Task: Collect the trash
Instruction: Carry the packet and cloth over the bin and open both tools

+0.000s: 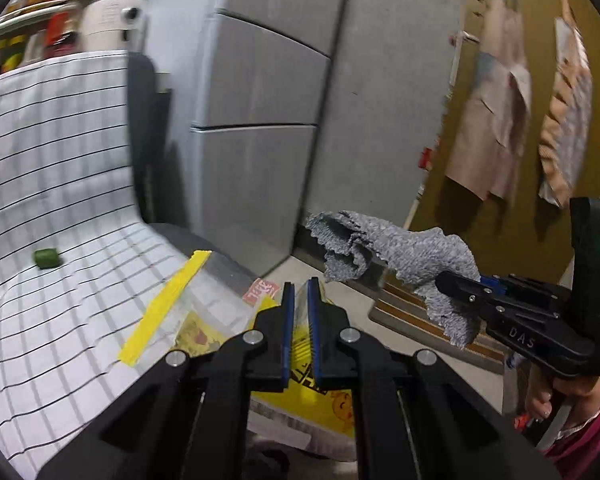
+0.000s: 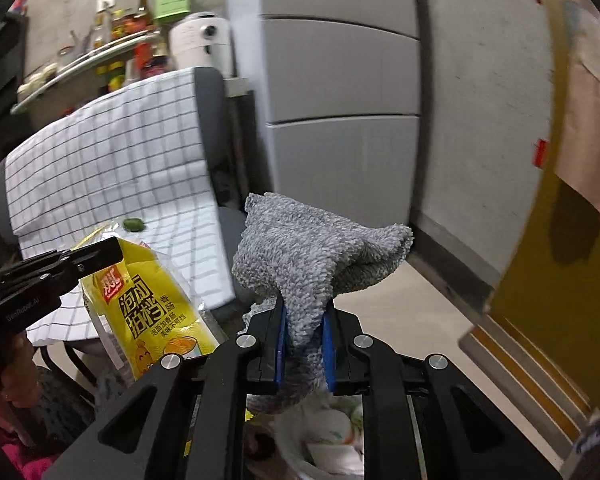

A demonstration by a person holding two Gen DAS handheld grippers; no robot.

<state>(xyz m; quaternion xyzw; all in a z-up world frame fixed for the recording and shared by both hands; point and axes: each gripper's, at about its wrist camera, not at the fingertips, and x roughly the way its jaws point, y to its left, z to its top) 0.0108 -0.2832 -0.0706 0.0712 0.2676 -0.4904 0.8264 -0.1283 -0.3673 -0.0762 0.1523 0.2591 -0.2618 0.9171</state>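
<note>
Beside grey fridge [image 2: 340,120]: left gripper [image 1: 300,300] fingers clamped on yellow packet [image 2: 148,312], right gripper [image 2: 304,328] fingers clamped on grey cloth [image 2: 308,248]; hold firm over trash bag [image 2: 332,440] before releasing.

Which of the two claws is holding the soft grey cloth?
The right gripper: its blue pads pinch the fuzzy grey cloth. The left gripper instead grips a yellow snack bag.

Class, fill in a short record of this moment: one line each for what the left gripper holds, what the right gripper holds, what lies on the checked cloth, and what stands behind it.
left gripper: shut on a yellow printed plastic snack bag
right gripper: shut on a grey fluffy cloth
on the white checked cloth: a small green object
background: grey refrigerator
</note>
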